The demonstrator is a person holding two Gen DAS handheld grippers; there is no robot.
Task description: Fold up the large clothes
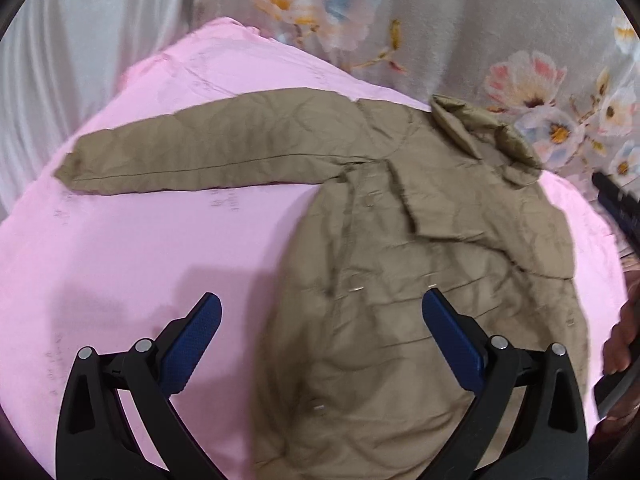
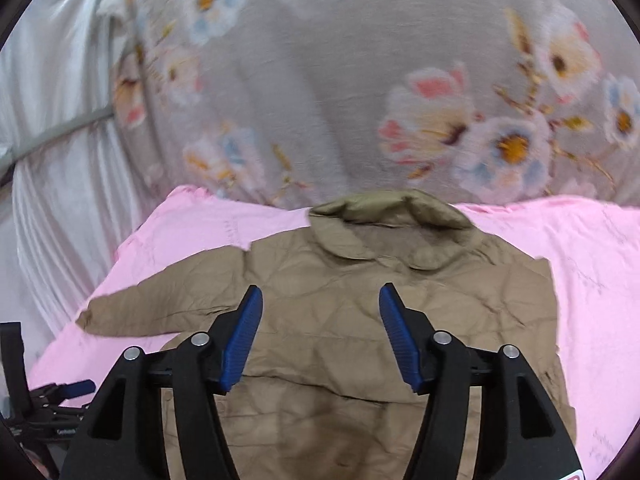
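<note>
Jacket lies on pink sheet, floral curtain behind.

Khaki jacket on pink sheet, one sleeve outstretched, left tongs open above

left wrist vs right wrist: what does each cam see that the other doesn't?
Left wrist only: the open left gripper, the full outstretched sleeve, jacket front snaps, and a hand at the right edge.

Right wrist only: the open right gripper, nothing between its pads, and the collar seen head-on.

Both: the khaki jacket flat on the pink sheet, the floral fabric behind, the white drape on the left.
</note>
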